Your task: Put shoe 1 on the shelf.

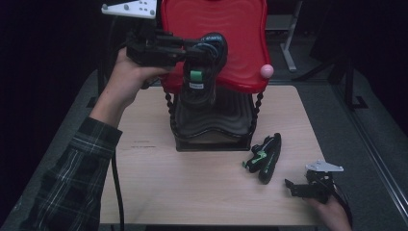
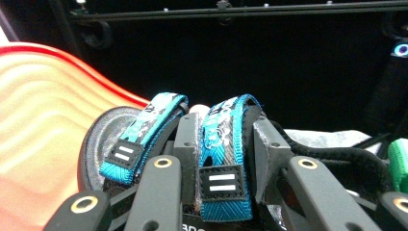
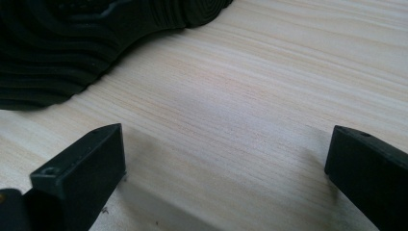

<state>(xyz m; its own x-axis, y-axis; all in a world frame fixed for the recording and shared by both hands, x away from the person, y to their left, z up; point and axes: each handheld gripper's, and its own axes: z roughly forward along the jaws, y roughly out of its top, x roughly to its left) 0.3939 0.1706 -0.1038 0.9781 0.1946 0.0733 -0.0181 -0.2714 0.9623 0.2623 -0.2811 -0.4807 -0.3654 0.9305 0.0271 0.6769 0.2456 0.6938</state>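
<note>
A black sandal [image 1: 199, 89] with blue straps and a green tag hangs in the air in front of the red upper tray [image 1: 240, 38] of a two-tier stand. My left gripper [image 1: 202, 50] is shut on one of its blue straps [image 2: 223, 144], toe end up near the tray's rim [image 2: 38, 134]. The matching sandal [image 1: 264, 156] lies on its side on the wooden table [image 1: 192, 187], right of the stand. My right gripper [image 1: 293, 187] rests low at the table's near right corner, open, with bare wood between its jaws [image 3: 226, 159].
The stand's black ribbed lower tray [image 1: 211, 130] sits at the table's middle back, and its edge shows in the right gripper view [image 3: 57, 48]. A pink knob [image 1: 266, 71] tops the stand's right post. Dark floor and metal frames surround the table.
</note>
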